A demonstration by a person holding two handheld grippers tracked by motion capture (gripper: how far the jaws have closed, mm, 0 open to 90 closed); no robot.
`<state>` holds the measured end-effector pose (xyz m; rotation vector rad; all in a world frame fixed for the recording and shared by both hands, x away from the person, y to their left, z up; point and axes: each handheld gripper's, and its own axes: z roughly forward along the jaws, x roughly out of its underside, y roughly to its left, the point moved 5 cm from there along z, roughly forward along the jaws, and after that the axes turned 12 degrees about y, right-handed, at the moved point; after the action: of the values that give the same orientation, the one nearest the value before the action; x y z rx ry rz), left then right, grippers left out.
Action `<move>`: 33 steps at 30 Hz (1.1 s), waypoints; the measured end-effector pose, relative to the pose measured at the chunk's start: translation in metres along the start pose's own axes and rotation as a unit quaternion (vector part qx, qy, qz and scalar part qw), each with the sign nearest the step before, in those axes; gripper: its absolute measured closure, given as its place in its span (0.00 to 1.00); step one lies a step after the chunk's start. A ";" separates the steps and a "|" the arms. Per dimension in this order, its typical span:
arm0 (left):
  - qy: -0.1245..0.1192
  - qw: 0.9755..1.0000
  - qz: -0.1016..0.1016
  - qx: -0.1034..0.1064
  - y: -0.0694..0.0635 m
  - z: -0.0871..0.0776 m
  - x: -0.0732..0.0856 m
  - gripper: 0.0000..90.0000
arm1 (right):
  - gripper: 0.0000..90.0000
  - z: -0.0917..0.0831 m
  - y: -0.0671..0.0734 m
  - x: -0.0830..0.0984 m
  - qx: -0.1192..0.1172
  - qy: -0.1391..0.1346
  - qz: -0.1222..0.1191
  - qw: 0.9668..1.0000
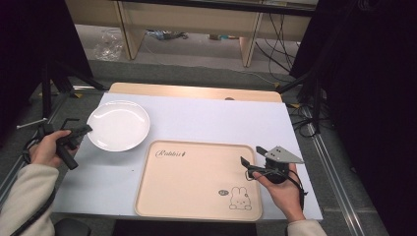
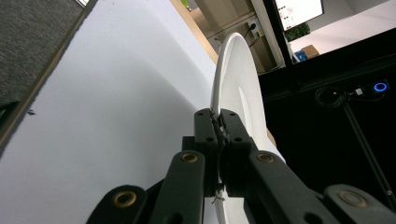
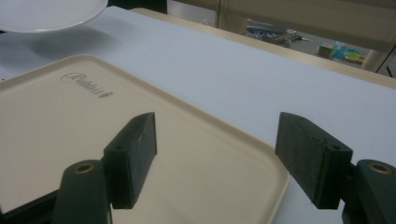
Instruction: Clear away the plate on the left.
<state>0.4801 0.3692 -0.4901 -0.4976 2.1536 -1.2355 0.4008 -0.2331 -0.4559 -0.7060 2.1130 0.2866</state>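
Your left gripper (image 1: pixel 84 130) is clamped on the near-left rim of the white plate (image 1: pixel 118 125); in the left gripper view the two jaws stand pressed together with the plate's (image 2: pixel 232 81) thin edge pinched between them. From the right gripper view the plate (image 3: pixel 44 13) casts a shadow on the cloth beneath it, so its edge sits lifted off the surface on that side. The plate lies at the far left of the white table cover (image 1: pixel 211 115), just beside the far-left corner of the beige tray (image 1: pixel 196 179), not touching it.

Your right gripper (image 1: pixel 252 158) is released: its jaws stand wide apart with nothing between them, poised over the right rim of the tray (image 3: pixel 196 154). The tray carries the printed word "Rabbit" (image 1: pixel 170 153) at its far left and a rabbit drawing (image 1: pixel 240 198) at its near-right corner.
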 end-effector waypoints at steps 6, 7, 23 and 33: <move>0.003 1.000 -0.003 0.012 -0.003 0.001 0.001 0.96 | 0.33 0.000 0.000 0.000 0.001 0.000 0.002 1.000; 0.004 1.000 -0.003 0.013 -0.004 0.001 0.002 0.96 | 0.33 0.000 0.000 0.000 0.000 -0.003 0.001 1.000; 0.010 0.999 -0.006 0.032 -0.013 0.005 0.006 0.96 | 0.33 -0.002 0.000 0.001 -0.002 0.007 0.008 1.000; 0.018 0.999 -0.004 0.036 -0.019 0.009 0.010 0.96 | 0.33 -0.001 -0.001 0.001 -0.001 -0.003 0.012 1.000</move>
<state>0.4788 0.3484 -0.4806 -0.4564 2.1300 -1.3312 0.4004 -0.2341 -0.4559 -0.6815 2.1177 0.3042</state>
